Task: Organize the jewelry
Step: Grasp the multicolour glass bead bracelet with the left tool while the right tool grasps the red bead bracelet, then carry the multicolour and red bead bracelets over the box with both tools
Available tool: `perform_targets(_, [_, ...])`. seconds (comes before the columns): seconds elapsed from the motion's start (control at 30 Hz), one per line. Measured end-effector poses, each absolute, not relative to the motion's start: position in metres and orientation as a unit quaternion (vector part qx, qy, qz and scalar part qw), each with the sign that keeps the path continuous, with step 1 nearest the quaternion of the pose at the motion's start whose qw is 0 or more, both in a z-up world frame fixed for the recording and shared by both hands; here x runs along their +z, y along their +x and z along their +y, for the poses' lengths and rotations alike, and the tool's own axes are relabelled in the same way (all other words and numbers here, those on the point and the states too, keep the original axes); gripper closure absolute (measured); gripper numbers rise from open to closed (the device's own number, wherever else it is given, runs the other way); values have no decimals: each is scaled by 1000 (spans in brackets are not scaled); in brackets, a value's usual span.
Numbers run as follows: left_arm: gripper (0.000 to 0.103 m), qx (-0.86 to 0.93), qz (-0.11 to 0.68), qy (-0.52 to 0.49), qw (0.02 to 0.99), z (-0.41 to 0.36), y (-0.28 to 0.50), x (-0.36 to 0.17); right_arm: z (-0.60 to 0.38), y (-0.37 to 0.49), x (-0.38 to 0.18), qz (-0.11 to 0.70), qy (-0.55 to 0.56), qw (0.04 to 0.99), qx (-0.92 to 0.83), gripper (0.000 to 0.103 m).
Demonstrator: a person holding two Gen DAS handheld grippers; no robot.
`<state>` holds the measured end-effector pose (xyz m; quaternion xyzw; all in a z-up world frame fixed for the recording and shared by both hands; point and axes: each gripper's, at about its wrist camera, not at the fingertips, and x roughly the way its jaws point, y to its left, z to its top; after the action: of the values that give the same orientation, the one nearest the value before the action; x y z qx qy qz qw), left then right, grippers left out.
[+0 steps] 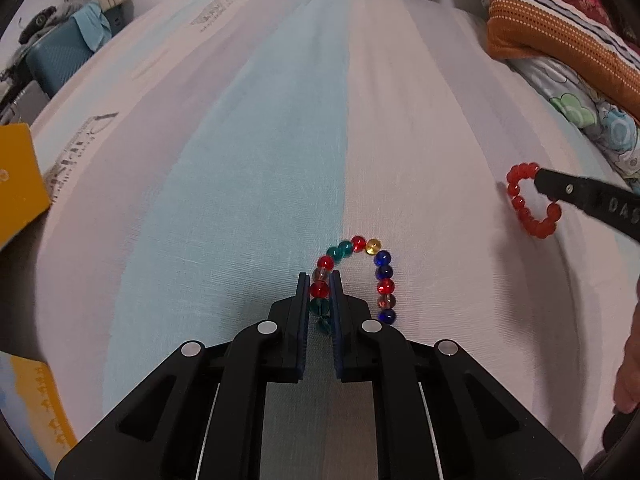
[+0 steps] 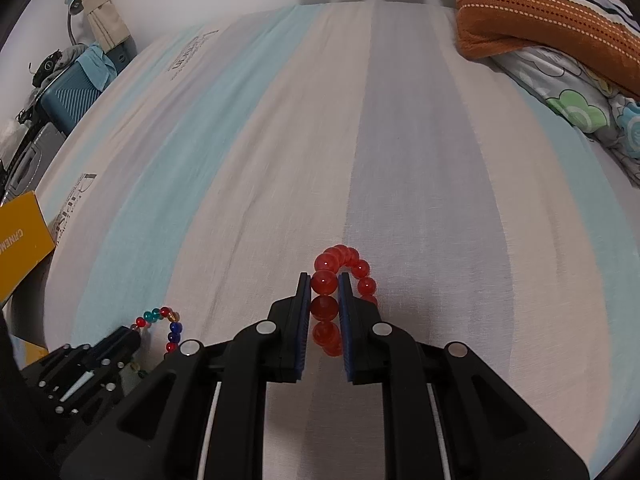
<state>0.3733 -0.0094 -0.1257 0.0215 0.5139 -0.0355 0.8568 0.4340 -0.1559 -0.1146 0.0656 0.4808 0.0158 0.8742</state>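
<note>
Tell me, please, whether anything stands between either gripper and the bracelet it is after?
Nothing visible does. The left gripper is shut on the multicoloured bead bracelet, and the right gripper is shut on the red bead bracelet. Only bare striped bedsheet lies around them.

Two bead bracelets lying on the bed, one multicoloured bracelet [image 1: 360, 264], one red bracelet [image 1: 528, 200], two grippers showing, left gripper [image 1: 320, 280], right gripper [image 2: 325, 280], one yellow box [image 1: 18, 184] sitting at left.

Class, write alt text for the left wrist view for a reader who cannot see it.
The left hand-held gripper is shut on a bracelet of mixed-colour beads lying on a striped bedsheet. At the right, the right hand-held gripper grips a red bead bracelet, with folded blankets behind.
</note>
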Motion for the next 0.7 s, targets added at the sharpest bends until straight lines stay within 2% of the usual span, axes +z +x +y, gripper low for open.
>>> perform_targets(0.7, [94, -26, 486, 16, 873, 20, 317, -54, -131, 391, -56, 468, 68, 881, 28, 90])
